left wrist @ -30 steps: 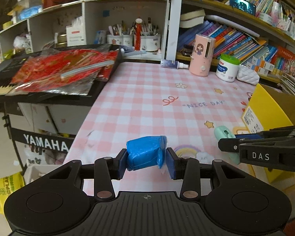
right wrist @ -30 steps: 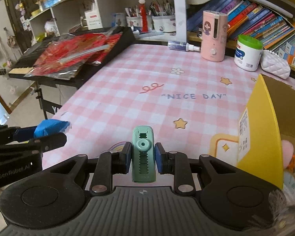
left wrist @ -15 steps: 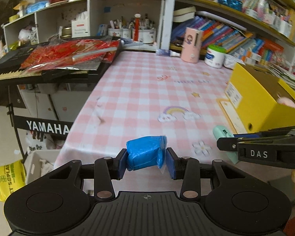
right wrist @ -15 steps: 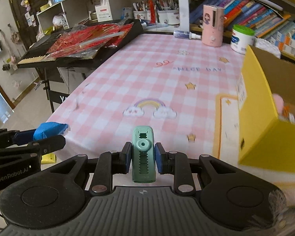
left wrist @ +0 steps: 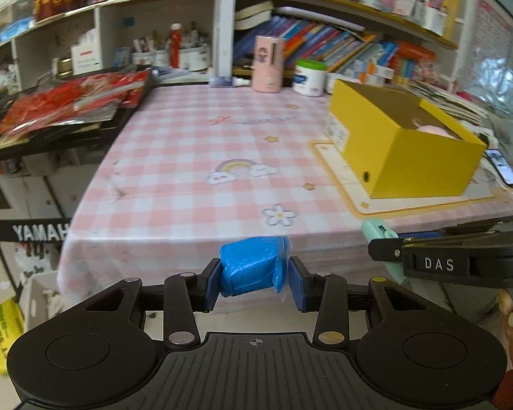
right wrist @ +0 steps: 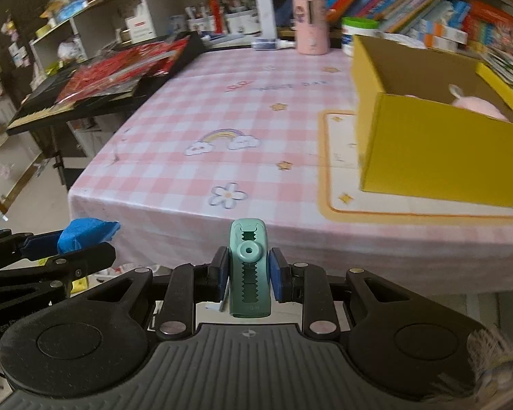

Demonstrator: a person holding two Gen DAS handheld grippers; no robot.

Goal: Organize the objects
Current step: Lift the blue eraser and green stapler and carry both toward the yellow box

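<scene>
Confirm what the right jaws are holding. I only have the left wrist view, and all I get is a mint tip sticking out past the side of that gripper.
Observer: A mint-green clip-like tool with a toothed slot down its face, standing upright in the right gripper, pads pressing on both sides.
Operator: Anything in the yellow box? I see a pink sliver.
Observer: The right view looks deeper into the yellow box: a pink plush thing lies against its far right wall.
Operator: Left load OK from your side?
Observer: The blue wrapped block juts forward past the left gripper.

Yamaha keyboard (left wrist: 34, 130) under red packets (left wrist: 71, 99); bookshelf (left wrist: 342, 51) behind.
</scene>
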